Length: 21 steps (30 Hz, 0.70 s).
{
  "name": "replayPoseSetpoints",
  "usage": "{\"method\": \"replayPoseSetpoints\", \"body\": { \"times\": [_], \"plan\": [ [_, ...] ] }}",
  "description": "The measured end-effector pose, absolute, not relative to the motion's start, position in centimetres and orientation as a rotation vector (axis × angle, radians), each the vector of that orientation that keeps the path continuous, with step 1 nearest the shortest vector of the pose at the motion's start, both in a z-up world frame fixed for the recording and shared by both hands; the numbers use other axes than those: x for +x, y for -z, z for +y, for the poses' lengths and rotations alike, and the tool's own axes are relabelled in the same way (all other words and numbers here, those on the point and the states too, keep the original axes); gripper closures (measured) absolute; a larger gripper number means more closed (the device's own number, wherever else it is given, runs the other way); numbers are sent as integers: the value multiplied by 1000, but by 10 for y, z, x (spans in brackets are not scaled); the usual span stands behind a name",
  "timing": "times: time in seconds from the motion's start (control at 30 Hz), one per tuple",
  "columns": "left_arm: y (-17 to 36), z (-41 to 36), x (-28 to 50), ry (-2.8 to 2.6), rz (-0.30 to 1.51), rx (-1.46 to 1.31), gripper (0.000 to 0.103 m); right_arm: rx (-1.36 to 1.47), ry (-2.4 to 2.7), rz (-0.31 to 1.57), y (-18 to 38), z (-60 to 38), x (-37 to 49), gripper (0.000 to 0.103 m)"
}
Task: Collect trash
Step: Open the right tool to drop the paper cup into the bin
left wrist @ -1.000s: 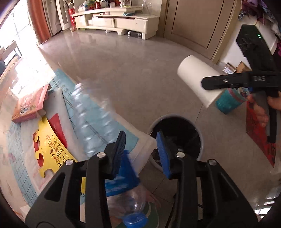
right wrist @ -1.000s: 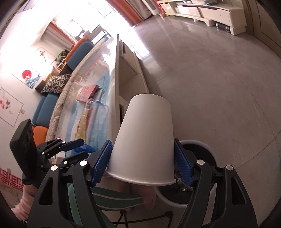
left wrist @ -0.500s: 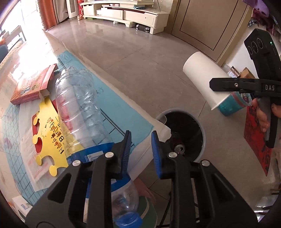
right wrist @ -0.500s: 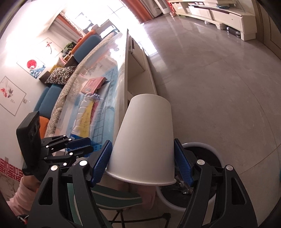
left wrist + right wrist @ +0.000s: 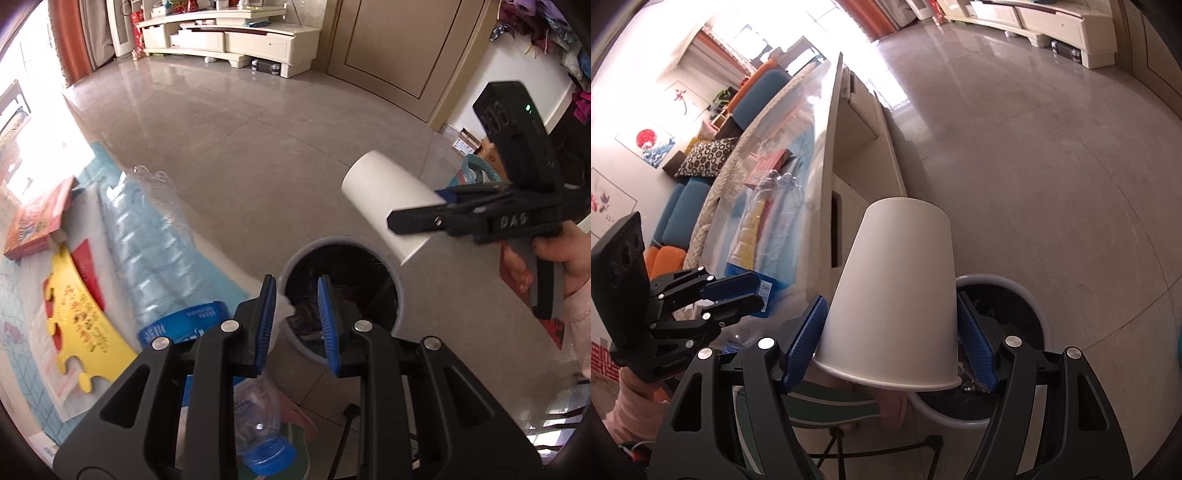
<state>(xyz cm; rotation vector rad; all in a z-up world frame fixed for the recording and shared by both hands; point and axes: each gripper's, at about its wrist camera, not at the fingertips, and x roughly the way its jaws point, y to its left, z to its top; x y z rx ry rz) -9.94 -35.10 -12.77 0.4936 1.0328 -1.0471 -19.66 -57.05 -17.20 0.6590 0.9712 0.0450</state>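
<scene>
We hold the white paper cup (image 5: 894, 295) upside down in our right claw (image 5: 892, 343) above the round bin (image 5: 340, 299) on the floor – our left claw (image 5: 297, 321), narrowed on nothing, sits beside the clear plastic bottle (image 5: 155, 254) lying on the worktop (image 5: 22, 295)

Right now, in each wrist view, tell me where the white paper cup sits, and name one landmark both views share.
Left wrist view: the white paper cup is at right of centre, gripped in the right gripper, above the bin's far rim.
Right wrist view: the cup fills the lower centre, base pointing away, between the blue pads.
Shared landmark: the round trash bin on the floor beside the table.
</scene>
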Motion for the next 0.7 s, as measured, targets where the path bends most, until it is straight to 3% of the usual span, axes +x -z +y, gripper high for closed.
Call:
{"method": "replayPoseSetpoints", "body": {
  "times": [0.43,0.5,0.63,0.7],
  "plan": [
    [162,-396,-138,1149,1077,589,81,643,36,1233,272,-567,-211,28],
    [167,-402,-143,1152,1087,609,69,685,44,1233,279,-568,-210,9],
    [174,-412,-152,1119,1068,653,29,718,111,1217,281,-584,-212,7],
    [174,-413,-155,1106,1066,644,23,736,146,1211,278,-595,-218,7]
  ]
}}
